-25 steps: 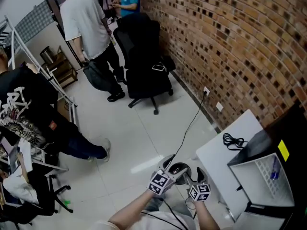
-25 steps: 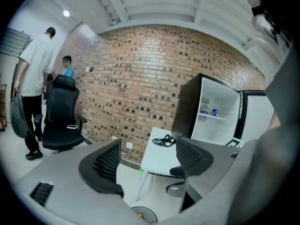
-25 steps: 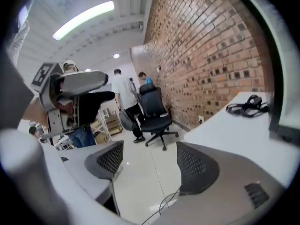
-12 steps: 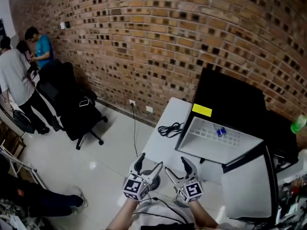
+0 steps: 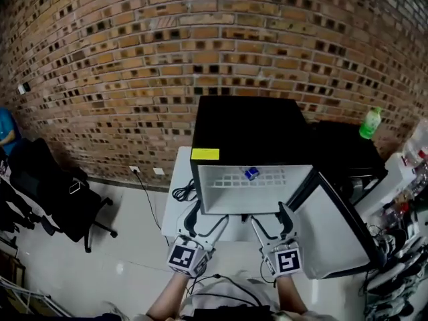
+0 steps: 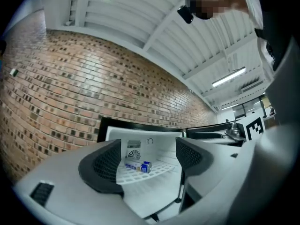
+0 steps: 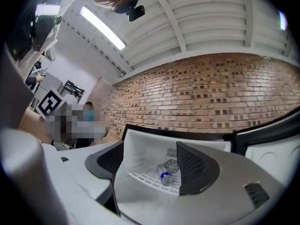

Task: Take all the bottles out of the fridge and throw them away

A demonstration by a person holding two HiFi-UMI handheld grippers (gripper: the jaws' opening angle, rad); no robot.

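Two hand-held grippers face one open black fridge (image 5: 247, 129) on a white desk (image 5: 175, 199) against a brick wall. The left gripper (image 5: 207, 218) and the right gripper (image 5: 269, 218) hover side by side just in front of the opening, each with its jaws spread and nothing between them. One small blue-and-silver bottle (image 5: 251, 173) lies on its side on the fridge's single white wire shelf (image 6: 154, 168), near the back wall. Only the head view shows the door (image 5: 334, 229) swung out to the right, a second, green bottle (image 5: 370, 123) standing upright on a dark unit beside the fridge, and one coiled cable (image 5: 180, 194) on the desk. Only the gripper views reveal the round fan vent (image 6: 134, 155) behind the shelf bottle.
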